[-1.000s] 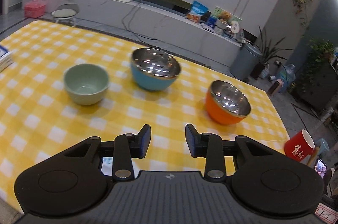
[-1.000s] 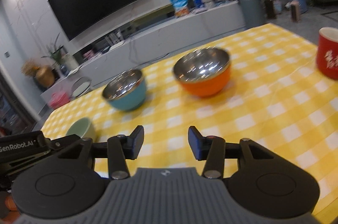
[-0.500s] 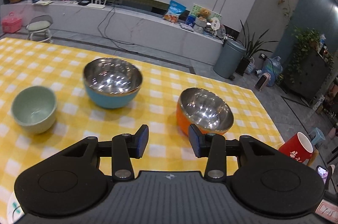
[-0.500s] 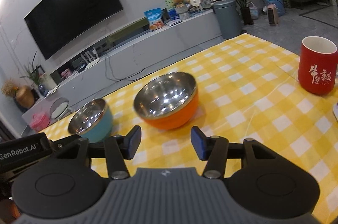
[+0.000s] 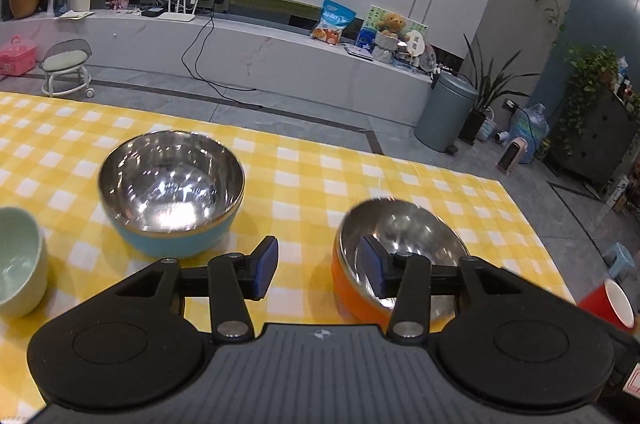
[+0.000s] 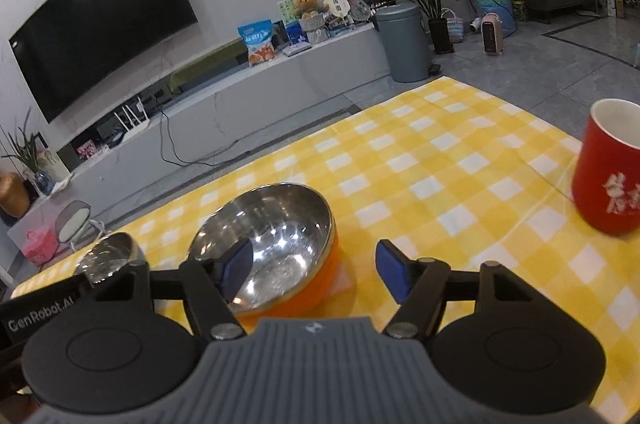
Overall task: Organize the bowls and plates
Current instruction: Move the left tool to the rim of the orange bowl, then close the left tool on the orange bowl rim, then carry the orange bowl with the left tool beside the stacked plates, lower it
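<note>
Orange bowl [image 5: 356, 288] upright on the yellow-checked bench [image 5: 304, 175], mouth up, round with no long axis, at 4 o'clock of the blue bowl [image 5: 172, 183]. Left gripper [image 5: 318, 266] opening, rim of the orange bowl between its pads, untouched. Right gripper [image 6: 316, 270] opening too, astride the same rim, gripping nothing.

Three bowls: one steel-lined blue bowl [image 5: 172, 191], one steel-lined orange bowl [image 5: 396, 244], one pale green ceramic bowl [image 5: 18, 264]. One red mug [image 6: 608, 167].
</note>
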A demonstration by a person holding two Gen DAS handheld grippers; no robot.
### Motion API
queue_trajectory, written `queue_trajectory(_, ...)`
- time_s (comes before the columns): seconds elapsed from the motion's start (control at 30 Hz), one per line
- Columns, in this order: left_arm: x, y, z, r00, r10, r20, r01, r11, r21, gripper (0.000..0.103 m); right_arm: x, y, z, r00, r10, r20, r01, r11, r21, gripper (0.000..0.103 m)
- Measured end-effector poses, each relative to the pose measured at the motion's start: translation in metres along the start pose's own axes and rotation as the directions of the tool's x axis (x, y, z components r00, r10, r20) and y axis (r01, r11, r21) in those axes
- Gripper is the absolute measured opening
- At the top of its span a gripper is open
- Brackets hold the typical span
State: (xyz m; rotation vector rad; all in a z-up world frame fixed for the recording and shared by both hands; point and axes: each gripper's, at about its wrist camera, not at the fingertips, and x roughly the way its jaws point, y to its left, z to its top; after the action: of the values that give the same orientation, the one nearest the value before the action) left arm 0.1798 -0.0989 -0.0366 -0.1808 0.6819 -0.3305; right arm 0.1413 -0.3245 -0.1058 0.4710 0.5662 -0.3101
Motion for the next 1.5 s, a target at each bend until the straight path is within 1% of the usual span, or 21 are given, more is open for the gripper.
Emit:
queue_trajectory(0.2,0.029,0.001,0.006,0.999,0.014,-0.037,-0.014,1.000,0.004,0.053,0.029,0.006,0.006,0.999,-0.004,-0.051,0.004,1.000,0.001,0.067)
queue_trajectory(0.33,0.042,0.002,0.004,0.998,0.022,-0.063,-0.021,1.000,0.019,0.052,0.040,0.010,0.002,0.998,-0.008,-0.061,0.008,1.000,-0.013,0.066)
queue_trajectory(0.4,0.048,0.000,0.004,0.997,0.024,-0.072,-0.022,0.999,0.041,0.052,0.045,0.011,0.000,0.997,-0.019,-0.071,0.018,1.000,-0.024,0.064)
queue_trajectory(0.47,0.049,-0.001,0.003,0.997,0.026,-0.071,-0.021,0.998,0.066,0.052,0.050,0.010,-0.004,0.996,-0.025,-0.085,0.023,0.999,-0.025,0.059)
queue_trajectory(0.5,0.050,-0.002,0.003,0.997,0.024,-0.070,-0.019,0.997,0.075,0.050,0.051,0.009,-0.006,0.995,-0.028,-0.092,0.026,0.999,-0.023,0.058)
queue_trajectory(0.57,0.051,-0.003,0.002,0.997,0.014,-0.073,-0.007,0.996,0.086,0.046,0.053,0.005,-0.010,0.994,-0.036,-0.105,0.035,0.999,-0.015,0.047)
queue_trajectory(0.6,0.051,-0.003,0.002,0.997,0.007,-0.077,-0.001,0.996,0.088,0.044,0.056,0.002,-0.012,0.993,-0.036,-0.112,0.035,0.999,-0.009,0.045)
queue_trajectory(0.67,0.052,-0.005,0.002,0.997,0.009,-0.080,-0.002,0.996,0.094,0.042,0.055,-0.002,-0.016,0.994,-0.018,-0.110,0.019,1.000,0.014,0.044)
queue_trajectory(0.73,0.053,-0.010,0.002,0.997,0.005,-0.080,0.003,0.994,0.111,0.031,0.054,-0.002,-0.017,0.994,-0.018,-0.107,0.019,1.000,0.016,0.044)
queue_trajectory(0.77,0.054,-0.012,0.002,0.997,0.004,-0.083,0.006,0.993,0.120,0.028,0.053,-0.001,-0.017,0.994,-0.012,-0.106,0.013,1.000,0.007,0.043)
queue_trajectory(0.8,0.054,-0.014,0.001,0.996,0.001,-0.086,0.010,0.992,0.126,0.026,0.053,-0.001,-0.018,0.994,-0.005,-0.107,0.005,1.000,0.001,0.041)
queue_trajectory(0.83,0.054,-0.015,0.000,0.996,-0.006,-0.087,0.017,0.992,0.127,0.022,0.053,-0.001,-0.019,0.994,0.006,-0.108,-0.006,1.000,0.001,0.035)
queue_trajectory(0.87,0.054,-0.015,0.000,0.996,-0.010,-0.090,0.022,0.992,0.125,0.018,0.052,-0.002,-0.019,0.994,0.016,-0.109,-0.015,1.000,0.007,0.033)
queue_trajectory(1.0,0.055,-0.018,-0.002,0.994,-0.022,-0.105,0.037,0.990,0.139,0.009,0.051,-0.005,-0.020,0.994,0.022,-0.106,-0.020,1.000,0.023,0.025)
queue_trajectory(1.17,0.051,-0.020,-0.004,0.994,-0.021,-0.103,0.037,0.987,0.159,0.007,0.049,-0.010,-0.019,0.993,0.020,-0.120,-0.012,0.998,0.065,0.016)
queue_trajectory(1.33,0.038,-0.023,-0.004,0.993,-0.012,-0.117,0.031,0.986,0.163,0.007,0.040,-0.013,-0.018,0.990,0.023,-0.139,-0.012,0.996,0.084,0.014)
queue_trajectory(1.5,0.012,-0.021,-0.001,0.991,0.015,-0.135,0.002,0.992,0.126,0.007,0.020,-0.011,-0.015,0.987,0.049,-0.152,-0.035,0.995,0.092,0.012)
